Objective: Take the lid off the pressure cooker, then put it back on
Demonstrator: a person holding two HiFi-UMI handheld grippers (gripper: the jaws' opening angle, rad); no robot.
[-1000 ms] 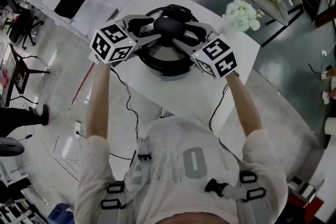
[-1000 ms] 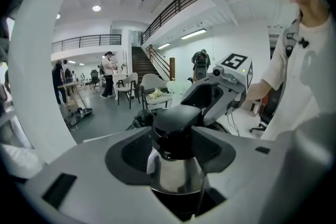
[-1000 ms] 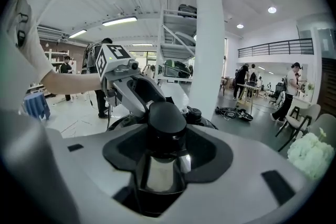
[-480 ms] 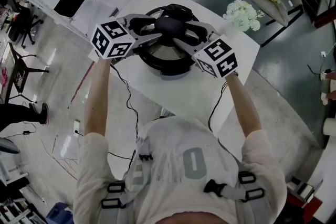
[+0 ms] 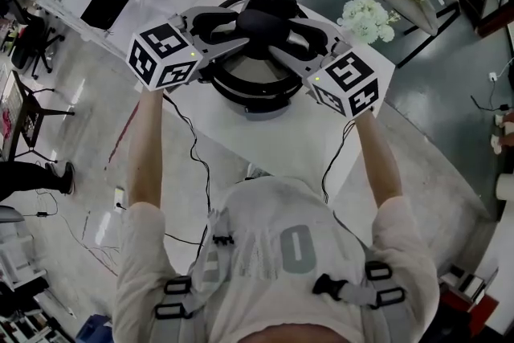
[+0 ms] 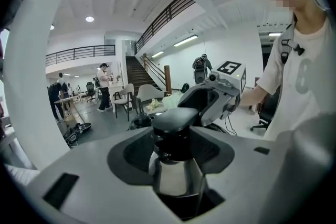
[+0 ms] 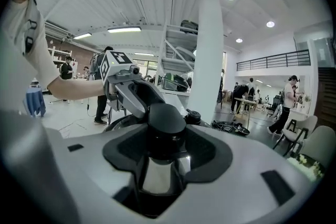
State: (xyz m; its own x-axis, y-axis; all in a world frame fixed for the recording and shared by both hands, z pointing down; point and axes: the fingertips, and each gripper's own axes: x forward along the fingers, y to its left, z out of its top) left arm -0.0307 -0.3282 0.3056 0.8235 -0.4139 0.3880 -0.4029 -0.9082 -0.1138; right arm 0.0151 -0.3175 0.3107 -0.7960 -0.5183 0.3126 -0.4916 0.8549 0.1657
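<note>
In the head view, my left gripper (image 5: pixel 239 34) and right gripper (image 5: pixel 283 38) had risen, lifting the pressure cooker lid's round black knob (image 5: pixel 261 20) higher above the round black cooker pot (image 5: pixel 253 99). In the left gripper view the jaws pinched that knob. The right gripper view showed the same from the other side. I judged that the lid was coming off.

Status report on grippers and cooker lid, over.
Jaws of left gripper and right gripper clamped on lid knob, cooker beneath; flowers well aside.

Only a big "0" can be made out, printed on the person's shirt (image 5: pixel 259 211); nothing else is readable tbh.
</note>
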